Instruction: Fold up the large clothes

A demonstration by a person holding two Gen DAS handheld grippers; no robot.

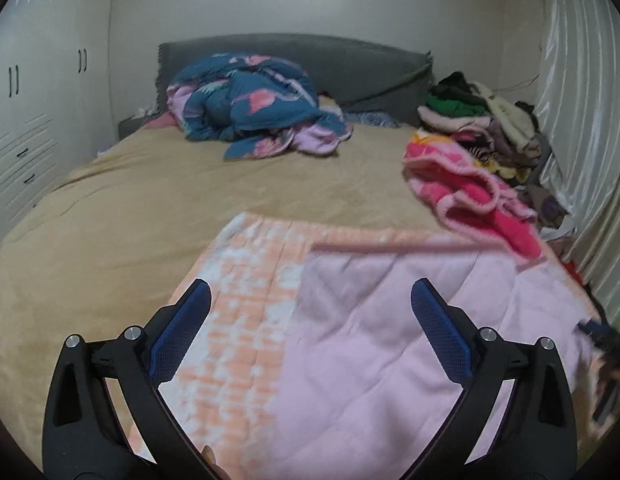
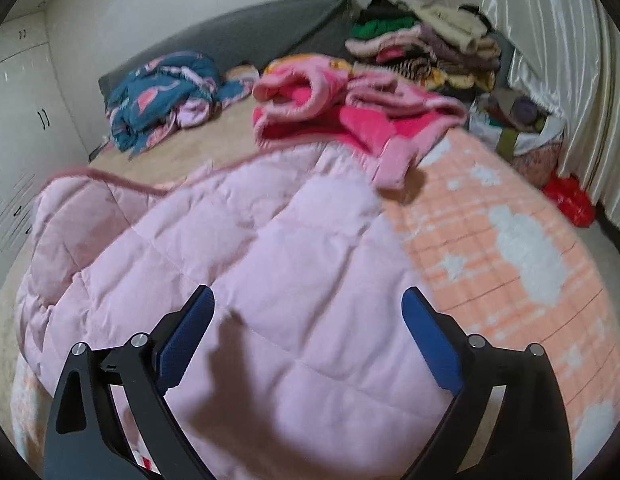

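A quilted blanket (image 1: 390,340) lies on the bed, its pale pink side folded over its orange-and-white checked side (image 1: 237,320). My left gripper (image 1: 310,300) is open above it, and the blue pads (image 1: 181,332) hold nothing. In the right wrist view the same pink blanket (image 2: 269,260) lies puffed up, with the checked side (image 2: 510,280) to the right. My right gripper (image 2: 307,306) is open just above the pink fold, nothing between its fingers. A bright pink fleece garment (image 2: 342,108) rests on the blanket's far edge.
A blue flowered duvet (image 1: 249,104) is bunched by the grey headboard (image 1: 310,60). A stack of folded clothes (image 1: 478,128) stands at the bed's far right, by a white curtain (image 1: 582,120). White wardrobes (image 1: 37,100) line the left wall. The tan sheet (image 1: 129,200) lies bare on the left.
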